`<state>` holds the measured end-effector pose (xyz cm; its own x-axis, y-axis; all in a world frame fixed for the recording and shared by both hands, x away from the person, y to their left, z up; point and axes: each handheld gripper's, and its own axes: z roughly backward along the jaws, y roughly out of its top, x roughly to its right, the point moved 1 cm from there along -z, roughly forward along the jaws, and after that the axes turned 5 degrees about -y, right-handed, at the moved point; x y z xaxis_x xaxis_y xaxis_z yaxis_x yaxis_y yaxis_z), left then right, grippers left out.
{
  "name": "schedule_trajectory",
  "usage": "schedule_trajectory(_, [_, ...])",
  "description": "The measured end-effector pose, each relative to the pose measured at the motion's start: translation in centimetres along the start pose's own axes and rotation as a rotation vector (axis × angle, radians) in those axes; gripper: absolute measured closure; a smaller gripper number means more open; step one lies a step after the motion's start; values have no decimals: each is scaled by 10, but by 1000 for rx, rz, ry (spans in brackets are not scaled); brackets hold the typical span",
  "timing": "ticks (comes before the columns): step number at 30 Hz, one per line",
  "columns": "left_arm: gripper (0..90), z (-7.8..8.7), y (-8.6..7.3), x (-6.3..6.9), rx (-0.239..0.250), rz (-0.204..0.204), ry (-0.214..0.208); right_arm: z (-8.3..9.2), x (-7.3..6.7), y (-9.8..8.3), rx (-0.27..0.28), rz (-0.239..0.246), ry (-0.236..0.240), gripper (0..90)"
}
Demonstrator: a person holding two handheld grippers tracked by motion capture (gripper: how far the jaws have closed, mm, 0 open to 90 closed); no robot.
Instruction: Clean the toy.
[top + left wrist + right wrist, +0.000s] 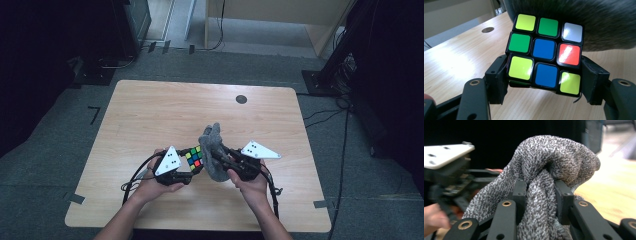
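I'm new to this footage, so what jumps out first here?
A scrambled Rubik's cube, clamped in the left claw, stands out with its bright stickers above the near middle of the wooden table. Right beside it, the right claw pinches a bunched grey knitted cloth up against the cube.

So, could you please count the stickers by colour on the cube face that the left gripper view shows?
On the puzzle cube:
Yellow: 3
Green: 2
Blue: 2
White: 1
Red: 1
Total: 9
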<state>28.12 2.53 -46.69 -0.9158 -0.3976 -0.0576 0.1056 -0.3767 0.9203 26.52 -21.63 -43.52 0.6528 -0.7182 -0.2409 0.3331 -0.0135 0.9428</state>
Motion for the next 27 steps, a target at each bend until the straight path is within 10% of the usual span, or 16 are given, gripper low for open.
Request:
schedule_trajectory(10, [340, 6, 2, -5, 22, 23, 10, -5, 21, -13, -63, -43, -94, 687])
schedule_trajectory(19, [340, 2, 3, 1, 2, -11, 9, -3, -5, -1, -23, 50, -18, 684])
schedule_trajectory(27, [340, 12, 4, -7, 79, 35, -27, -3, 21, -9, -63, -12, -94, 685])
